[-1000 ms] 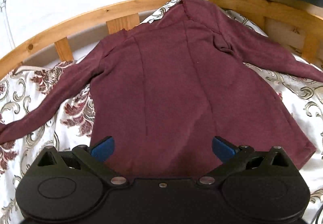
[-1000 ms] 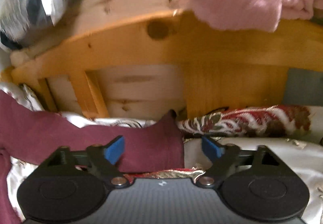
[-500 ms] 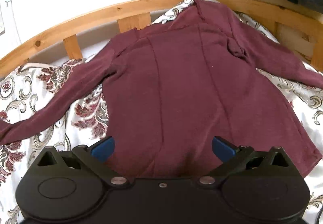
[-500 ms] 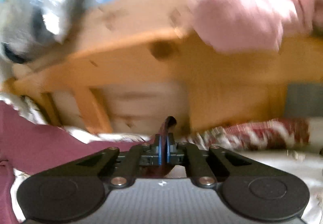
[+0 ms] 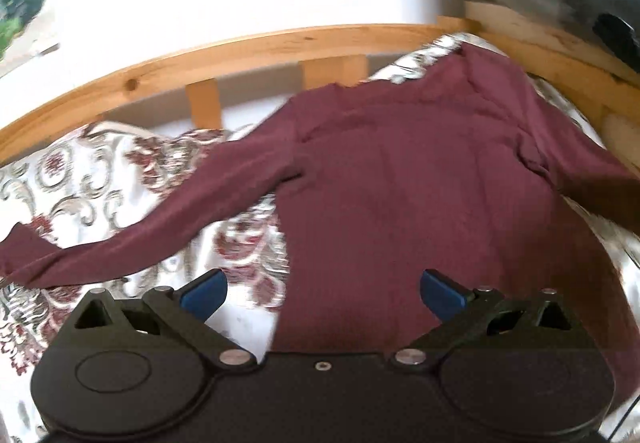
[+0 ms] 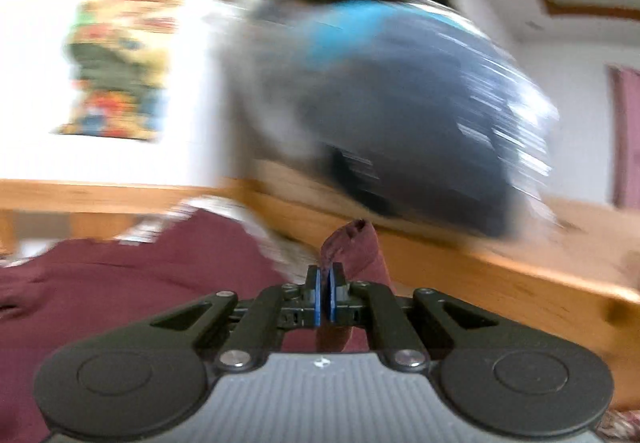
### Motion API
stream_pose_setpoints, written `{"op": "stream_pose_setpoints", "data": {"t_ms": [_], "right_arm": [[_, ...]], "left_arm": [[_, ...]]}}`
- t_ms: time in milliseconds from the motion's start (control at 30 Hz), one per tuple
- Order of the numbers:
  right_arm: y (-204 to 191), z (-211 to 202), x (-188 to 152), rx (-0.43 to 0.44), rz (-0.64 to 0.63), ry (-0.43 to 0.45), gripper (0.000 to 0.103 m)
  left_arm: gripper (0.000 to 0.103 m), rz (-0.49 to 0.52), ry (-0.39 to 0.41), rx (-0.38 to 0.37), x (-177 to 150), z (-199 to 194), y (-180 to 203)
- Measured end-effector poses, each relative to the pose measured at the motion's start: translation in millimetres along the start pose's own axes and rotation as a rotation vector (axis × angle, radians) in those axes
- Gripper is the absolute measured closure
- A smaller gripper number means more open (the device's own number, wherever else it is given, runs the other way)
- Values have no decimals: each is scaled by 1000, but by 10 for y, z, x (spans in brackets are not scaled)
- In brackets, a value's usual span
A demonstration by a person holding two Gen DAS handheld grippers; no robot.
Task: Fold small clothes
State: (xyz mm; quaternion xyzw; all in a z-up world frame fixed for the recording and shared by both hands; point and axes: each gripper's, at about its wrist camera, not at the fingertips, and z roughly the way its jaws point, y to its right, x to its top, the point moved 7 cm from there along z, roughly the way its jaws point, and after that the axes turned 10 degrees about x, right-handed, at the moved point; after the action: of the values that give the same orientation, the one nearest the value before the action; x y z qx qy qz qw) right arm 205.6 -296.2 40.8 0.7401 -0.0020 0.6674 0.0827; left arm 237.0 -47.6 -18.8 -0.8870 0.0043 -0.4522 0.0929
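Jaws pressed together, the right gripper (image 6: 325,297) pinches the cuff of 1 sleeve (image 6: 352,247) of the shirt (image 5: 420,179), lifted off the bed. The left gripper (image 5: 322,293) hangs with jaws spread, nothing between them, above the shirt's hem. 1 maroon shirt lies flat on the patterned bedspread (image 5: 92,179), collar toward the wooden bed frame (image 5: 248,47), hem nearest the left gripper, its other sleeve (image 5: 140,231) stretched out left. 2 sleeves show.

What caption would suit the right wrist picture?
Right gripper shut on the cuff of a maroon top, lifted before a wooden bed rail.
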Motion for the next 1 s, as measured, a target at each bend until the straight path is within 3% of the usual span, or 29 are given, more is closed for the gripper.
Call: {"op": "stream_pose_setpoints", "data": {"t_ms": [133,233,367,600,633,700,733,767,867,1000], "right_arm": [[-839,-88,73,196,-140,45,97],[-1330,-195,20,336,-198,31,97],[-1605,-328,-148,441,-221,-3,97],[-1826,-268,-461,559,-276,-138,95],[-1849,-266,-512,577,-269,-155,92],[-1855,-289,-578,608,-247,-184,67],[-1840,-313,-597,630,-229,-194,49],[-1812,-344,-615,649,-211,-204,41],[-1695,-380,-645,645,-192,-225,35],[-1285,-289,-681,545,-132,-240,19]], "left_arm": [[1,-64,-11,39,19,68,-254],[1,-93,-20,64,-8,95,-416],[1,-132,-39,85,-89,102,-606],[1,-157,-63,123,-226,132,-728],[1,-159,-66,124,-226,139,-721],[1,-165,-58,118,-212,143,-699],[1,-167,-53,115,-199,145,-685],[1,-171,-48,113,-185,149,-668],[1,-191,-32,100,-145,169,-602],[1,-186,-20,78,-165,262,-423]]}}
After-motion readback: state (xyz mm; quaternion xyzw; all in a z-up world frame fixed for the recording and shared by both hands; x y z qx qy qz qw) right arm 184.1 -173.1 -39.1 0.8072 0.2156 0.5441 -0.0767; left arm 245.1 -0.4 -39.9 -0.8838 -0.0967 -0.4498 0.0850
